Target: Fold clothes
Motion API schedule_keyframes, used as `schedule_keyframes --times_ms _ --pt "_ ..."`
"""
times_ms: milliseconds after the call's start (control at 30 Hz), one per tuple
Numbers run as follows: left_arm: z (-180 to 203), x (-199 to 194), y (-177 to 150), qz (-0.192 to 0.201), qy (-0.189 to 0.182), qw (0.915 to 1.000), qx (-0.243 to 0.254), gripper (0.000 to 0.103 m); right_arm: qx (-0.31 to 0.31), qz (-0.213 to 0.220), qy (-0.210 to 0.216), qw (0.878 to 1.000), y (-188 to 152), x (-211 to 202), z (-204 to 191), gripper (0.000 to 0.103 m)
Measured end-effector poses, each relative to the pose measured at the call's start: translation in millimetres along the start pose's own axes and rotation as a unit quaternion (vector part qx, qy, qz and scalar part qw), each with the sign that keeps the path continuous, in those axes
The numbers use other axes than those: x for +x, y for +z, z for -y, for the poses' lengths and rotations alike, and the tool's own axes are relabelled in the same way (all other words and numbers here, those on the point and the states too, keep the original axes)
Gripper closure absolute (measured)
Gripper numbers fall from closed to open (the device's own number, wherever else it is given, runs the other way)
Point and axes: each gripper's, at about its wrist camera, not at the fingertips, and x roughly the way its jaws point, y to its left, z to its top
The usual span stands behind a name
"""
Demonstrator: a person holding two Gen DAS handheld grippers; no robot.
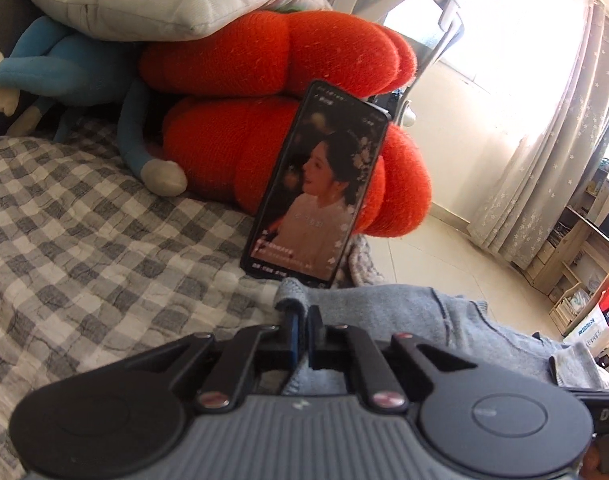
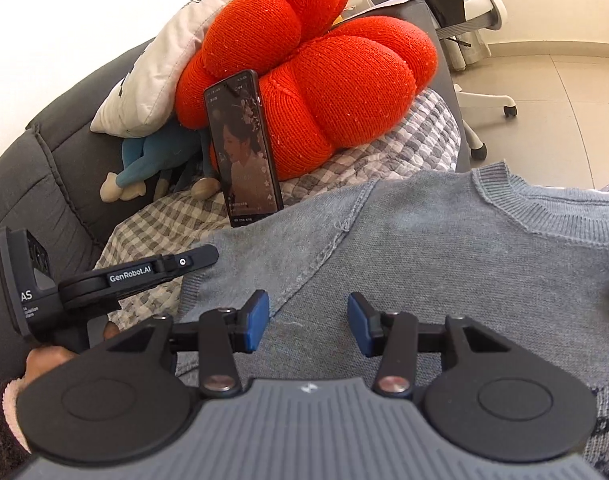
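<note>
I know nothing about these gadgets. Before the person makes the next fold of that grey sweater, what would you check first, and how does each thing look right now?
1. Left tongs gripping the grey sweater: ok, shut on a bunched edge.
2. Right tongs ready to grab: ok, open above the sweater, holding nothing.
3. Sweater lying flat: mostly ok in the right wrist view; its far right side is out of view, cannot tell.
4. Phone clear of the fold: not ok, it stands at the sweater's edge, propped against the orange cushion.
5. Checked blanket beneath is smooth: cannot tell under the sweater.
</note>
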Motion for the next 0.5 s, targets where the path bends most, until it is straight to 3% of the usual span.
schedule_keyframes --times_ms 167,300,500 --pt "35.0 -9.5 4.3 0.0 -0.056 0.9981 0.028 0.099 0.033 0.018 0.036 0.999 -1.7 -5.7 11.8 0.055" --pt "56.0 -5.9 -0.7 -0.034 -0.096 0.994 0.04 0.099 0.084 0.037 0.074 0.993 -1.9 -14.4 25.5 0.055" --pt "72.2 4.2 -20.7 -0.084 -0.097 0.9894 0.068 0.098 0.142 0.039 0.096 0.984 -8.1 -13.7 40.2 0.055"
